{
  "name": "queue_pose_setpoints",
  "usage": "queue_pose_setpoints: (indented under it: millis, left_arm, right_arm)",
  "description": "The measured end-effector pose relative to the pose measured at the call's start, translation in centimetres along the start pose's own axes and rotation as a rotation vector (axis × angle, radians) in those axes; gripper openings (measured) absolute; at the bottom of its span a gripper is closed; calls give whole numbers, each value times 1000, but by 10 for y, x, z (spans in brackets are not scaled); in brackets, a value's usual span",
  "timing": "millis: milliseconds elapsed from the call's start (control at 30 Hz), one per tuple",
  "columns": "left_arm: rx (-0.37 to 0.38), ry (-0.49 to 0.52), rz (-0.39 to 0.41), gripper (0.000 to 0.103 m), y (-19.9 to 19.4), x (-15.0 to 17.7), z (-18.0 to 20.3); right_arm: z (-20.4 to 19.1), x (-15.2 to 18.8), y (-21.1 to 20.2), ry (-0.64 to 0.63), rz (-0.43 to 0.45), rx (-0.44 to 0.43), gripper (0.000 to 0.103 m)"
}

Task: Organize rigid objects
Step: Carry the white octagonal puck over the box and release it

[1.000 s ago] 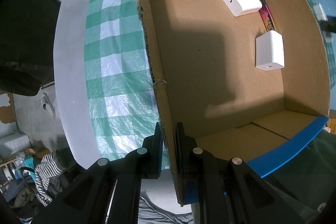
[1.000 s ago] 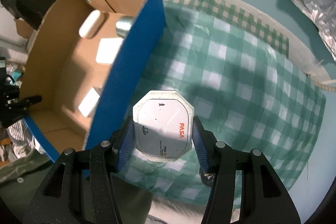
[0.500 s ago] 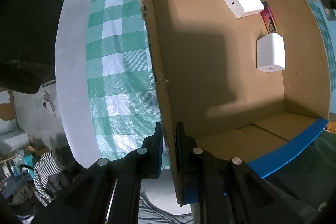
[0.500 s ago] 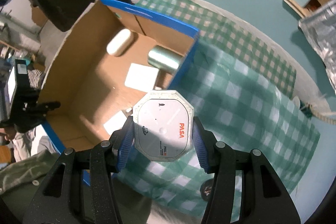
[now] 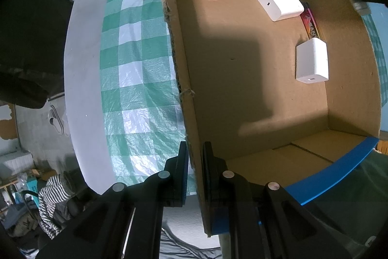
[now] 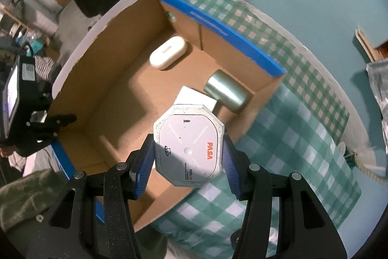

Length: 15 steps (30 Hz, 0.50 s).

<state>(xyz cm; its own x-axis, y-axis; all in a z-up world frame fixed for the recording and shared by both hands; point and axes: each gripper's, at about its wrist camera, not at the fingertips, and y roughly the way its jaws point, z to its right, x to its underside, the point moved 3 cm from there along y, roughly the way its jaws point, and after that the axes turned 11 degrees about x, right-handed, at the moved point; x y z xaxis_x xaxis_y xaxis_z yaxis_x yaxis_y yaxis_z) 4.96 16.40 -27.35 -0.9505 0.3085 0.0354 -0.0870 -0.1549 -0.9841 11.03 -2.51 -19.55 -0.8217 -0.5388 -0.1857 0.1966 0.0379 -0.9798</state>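
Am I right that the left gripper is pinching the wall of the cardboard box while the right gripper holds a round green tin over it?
Not quite: the right gripper holds a white octagonal device, shown in the right wrist view. The green tin lies inside the cardboard box, whose wall the left gripper does pinch.

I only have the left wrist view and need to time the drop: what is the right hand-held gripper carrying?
Observer: A grey octagonal device marked PASA, clamped between the blue pads of the right hand-held gripper.
Operator: Is it over the box?
Observer: It lines up with the cardboard box interior, by the wall nearest the checked cloth.
Operator: Anything beneath it?
Observer: It hides part of a white charger; the metal can lies just beyond.
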Motion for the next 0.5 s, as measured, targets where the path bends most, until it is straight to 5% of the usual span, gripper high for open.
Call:
queue_pose_setpoints:
  millis: [500]
  left_arm:
    - [-4,8,-4,13,0,-1,4]
  right_arm:
    - [-16,-4,44,-71,-69,8,53]
